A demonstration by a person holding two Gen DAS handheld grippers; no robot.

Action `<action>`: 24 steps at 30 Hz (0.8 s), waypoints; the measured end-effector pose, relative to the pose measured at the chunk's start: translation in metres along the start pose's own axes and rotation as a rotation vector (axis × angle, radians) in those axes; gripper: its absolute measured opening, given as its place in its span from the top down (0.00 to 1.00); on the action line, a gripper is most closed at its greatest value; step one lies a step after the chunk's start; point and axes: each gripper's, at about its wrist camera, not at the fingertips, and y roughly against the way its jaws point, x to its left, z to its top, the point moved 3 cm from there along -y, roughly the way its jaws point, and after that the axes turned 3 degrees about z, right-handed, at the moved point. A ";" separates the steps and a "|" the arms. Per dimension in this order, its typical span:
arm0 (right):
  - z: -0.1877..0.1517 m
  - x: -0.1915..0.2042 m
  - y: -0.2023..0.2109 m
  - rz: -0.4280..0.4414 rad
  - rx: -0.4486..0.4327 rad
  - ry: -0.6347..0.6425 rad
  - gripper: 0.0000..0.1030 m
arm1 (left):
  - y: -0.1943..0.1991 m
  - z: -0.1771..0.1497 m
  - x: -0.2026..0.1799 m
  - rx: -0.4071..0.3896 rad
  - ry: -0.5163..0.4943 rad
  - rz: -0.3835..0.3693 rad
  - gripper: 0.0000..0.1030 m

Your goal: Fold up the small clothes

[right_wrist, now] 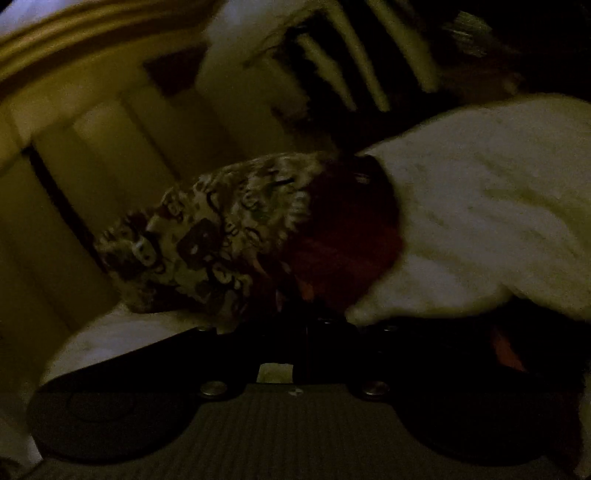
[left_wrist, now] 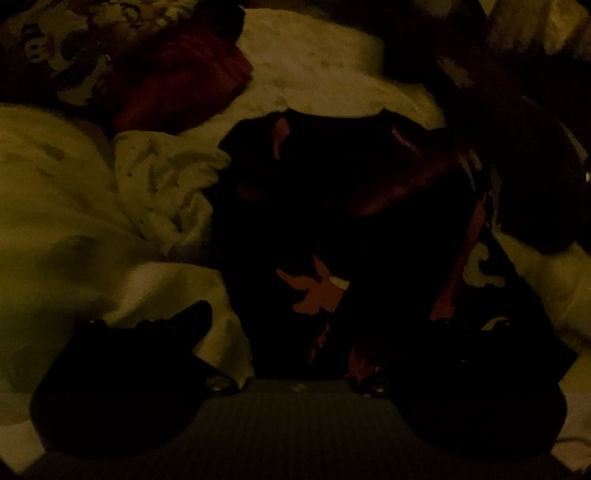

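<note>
Nearest the left camera, the left gripper (left_wrist: 295, 332) has its fingers spread wide apart, with a dark printed garment (left_wrist: 332, 229) lying between and beyond them. This small piece of clothing, dark with pale pink shapes, sits rumpled on the pale bedding (left_wrist: 74, 206); it does not look folded yet, so most of the work seems to lie ahead.

The right gripper (right_wrist: 306, 332) shows its fingers drawn together; dim light hides whether any cloth is pinched there.

Farther off lie a dark red garment (left_wrist: 184, 85) and a patterned cloth (left_wrist: 74, 55), bunched together at the far left. In the right view a wooden headboard (right_wrist: 74, 33) rises beyond them.

The crumpled bedding crowds the garment on its left and far sides, and will likely hinder spreading it flat.
</note>
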 end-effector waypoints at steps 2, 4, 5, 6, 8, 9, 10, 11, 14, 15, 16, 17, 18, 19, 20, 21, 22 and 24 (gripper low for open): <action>-0.035 -0.023 0.049 -0.058 0.034 -0.130 0.90 | 0.004 0.005 0.004 -0.014 0.027 0.002 0.00; -0.082 -0.050 0.086 -0.141 0.095 -0.269 0.82 | 0.005 0.009 0.006 -0.018 0.051 0.001 0.00; -0.106 -0.062 0.095 -0.178 0.159 -0.314 0.79 | 0.006 0.011 0.006 -0.016 0.061 0.004 0.00; -0.129 -0.071 0.099 -0.201 0.215 -0.343 0.79 | 0.007 0.013 0.006 -0.018 0.068 0.009 0.00; -0.161 -0.075 0.097 -0.202 0.297 -0.353 0.73 | 0.008 0.015 0.004 -0.024 0.065 0.031 0.00; -0.172 -0.072 0.090 -0.178 0.374 -0.355 0.69 | 0.008 0.015 0.002 -0.023 0.061 0.051 0.00; -0.179 -0.066 0.085 -0.147 0.416 -0.363 0.67 | 0.009 0.015 0.002 -0.024 0.056 0.066 0.00; -0.180 -0.057 0.083 -0.103 0.418 -0.363 0.61 | 0.010 0.016 0.002 -0.025 0.048 0.074 0.00; -0.153 -0.027 0.065 -0.014 0.401 -0.226 0.30 | 0.010 0.019 0.000 -0.039 0.019 0.141 0.00; -0.139 -0.016 0.057 -0.012 0.367 -0.136 0.19 | 0.008 0.021 -0.002 -0.046 -0.003 0.176 0.00; -0.127 -0.005 0.045 -0.017 0.333 -0.041 0.00 | 0.007 0.024 -0.006 -0.056 -0.036 0.205 0.00; -0.115 0.003 0.030 -0.012 0.315 0.035 0.00 | 0.005 0.027 -0.010 -0.066 -0.069 0.219 0.00; -0.103 0.009 0.011 0.008 0.299 0.093 0.00 | 0.002 0.031 -0.013 -0.071 -0.093 0.222 0.00; -0.092 0.009 -0.008 0.020 0.278 0.113 0.00 | -0.002 0.034 -0.016 -0.069 -0.106 0.217 0.00; -0.086 0.002 -0.028 0.029 0.272 0.116 0.00 | -0.005 0.038 -0.017 -0.065 -0.104 0.207 0.00; -0.079 -0.007 -0.052 0.045 0.293 0.104 0.00 | -0.009 0.042 -0.018 -0.066 -0.098 0.195 0.00; -0.072 -0.017 -0.078 0.042 0.298 0.083 0.00 | -0.014 0.046 -0.018 -0.071 -0.098 0.186 0.00; -0.063 -0.038 -0.123 0.010 0.291 0.043 0.01 | -0.027 0.052 -0.017 -0.066 -0.105 0.215 0.00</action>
